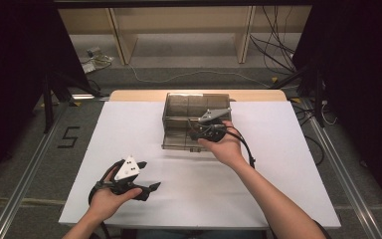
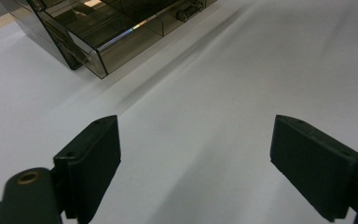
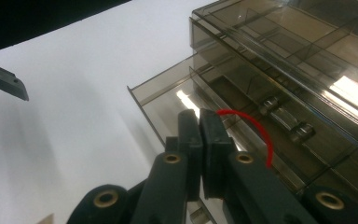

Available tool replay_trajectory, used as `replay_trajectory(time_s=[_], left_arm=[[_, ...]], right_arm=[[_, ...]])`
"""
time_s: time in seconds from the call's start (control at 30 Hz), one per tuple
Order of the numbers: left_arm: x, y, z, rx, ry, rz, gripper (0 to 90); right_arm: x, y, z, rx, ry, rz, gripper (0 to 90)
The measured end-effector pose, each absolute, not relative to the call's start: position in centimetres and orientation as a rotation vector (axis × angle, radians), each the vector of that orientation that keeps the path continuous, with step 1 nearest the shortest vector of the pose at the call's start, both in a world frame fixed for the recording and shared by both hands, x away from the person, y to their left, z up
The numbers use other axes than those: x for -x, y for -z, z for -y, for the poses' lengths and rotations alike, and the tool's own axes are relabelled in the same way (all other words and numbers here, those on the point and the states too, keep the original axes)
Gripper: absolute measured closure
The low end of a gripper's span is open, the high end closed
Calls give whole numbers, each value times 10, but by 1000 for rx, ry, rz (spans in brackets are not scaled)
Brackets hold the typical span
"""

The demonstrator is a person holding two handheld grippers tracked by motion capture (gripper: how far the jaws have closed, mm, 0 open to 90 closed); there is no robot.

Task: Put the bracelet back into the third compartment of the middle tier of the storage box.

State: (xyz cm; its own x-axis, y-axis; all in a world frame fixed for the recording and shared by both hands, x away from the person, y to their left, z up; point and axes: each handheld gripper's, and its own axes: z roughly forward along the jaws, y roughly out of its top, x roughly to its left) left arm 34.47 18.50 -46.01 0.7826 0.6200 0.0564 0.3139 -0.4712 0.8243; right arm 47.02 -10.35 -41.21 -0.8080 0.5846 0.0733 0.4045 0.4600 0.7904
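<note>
- Right now your right gripper [image 1: 201, 130] hangs over the open drawer [image 3: 168, 100] of the smoked plastic organizer box [image 1: 196, 105], its jaws pressed together on a thin red band [image 3: 256, 128] that loops out from between the pads.
- The drawer is pulled out of the box toward you, and the band sits above its front part, just inside the front wall; whether it touches the drawer floor I cannot tell.
- Inside the box, beyond the band, two small cylindrical pieces [image 3: 284, 119] lie in a divided compartment; what they are is too unclear to say.
- Your left gripper [image 1: 129, 181] rests low on the white table cover [image 1: 278, 164], well apart from the box, on the box's near-left side, with its jaws spread wide and nothing between them.
- The relation that matters: the drawer's compartments run along the box's width, and the band is directly above them, so the coming move looks like a short drop or lift straight over the drawer.
- Your right hand is by far the nearer to the box; the left would have to cross the cover toward the box's front-left corner [image 2: 100, 70] to help steady it.
</note>
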Motion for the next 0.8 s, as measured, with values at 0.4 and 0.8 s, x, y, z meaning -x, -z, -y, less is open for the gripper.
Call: replay_trajectory(time_s=[0.4, 0.8], left_arm=[[-345, 460, -185, -2091, -440, -693, 161], [-345, 460, -185, -2093, -438, -692, 161]], right_arm=[[-472, 414, 101, -856, -1262, -2511, 887], [-473, 417, 101, -857, -1250, -2517, 887]])
